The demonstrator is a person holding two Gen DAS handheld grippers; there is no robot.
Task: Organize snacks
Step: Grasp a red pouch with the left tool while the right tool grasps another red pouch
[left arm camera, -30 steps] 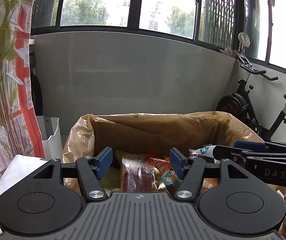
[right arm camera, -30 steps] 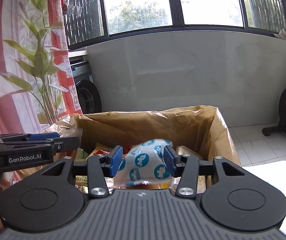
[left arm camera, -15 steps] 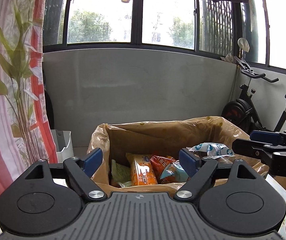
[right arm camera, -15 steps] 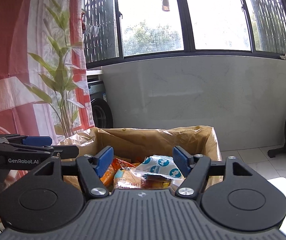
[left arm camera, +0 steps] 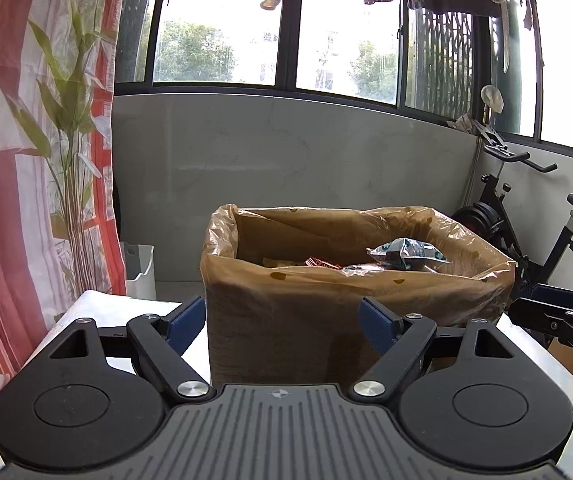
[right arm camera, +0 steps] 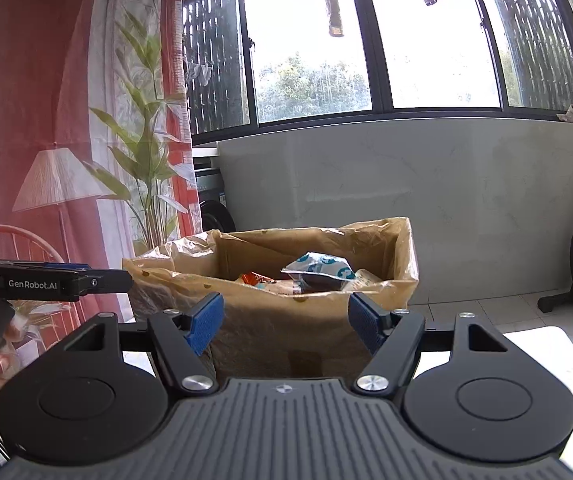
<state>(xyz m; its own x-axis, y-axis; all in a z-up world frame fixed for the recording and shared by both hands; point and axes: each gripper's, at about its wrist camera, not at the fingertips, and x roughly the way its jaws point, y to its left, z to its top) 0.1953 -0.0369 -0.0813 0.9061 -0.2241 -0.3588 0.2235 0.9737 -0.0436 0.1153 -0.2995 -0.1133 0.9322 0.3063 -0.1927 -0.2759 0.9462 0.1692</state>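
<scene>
Now both empty: left gripper (left arm camera: 282, 322) jaws wide, right gripper (right arm camera: 284, 322) jaws just opening wider; keep clear of box (left arm camera: 286, 332); leave blue-white packet (left arm camera: 406, 254) settled inside.

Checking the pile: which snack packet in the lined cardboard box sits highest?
The white packet with blue round prints: it lies on top of the heap, above the orange-red packet to its left.

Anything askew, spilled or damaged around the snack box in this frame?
Nothing spilled or damaged. The lined cardboard box stands upright; the blue-and-white packet lies loosely on top of the pile, poking above the near rim. Both grippers are empty.
</scene>
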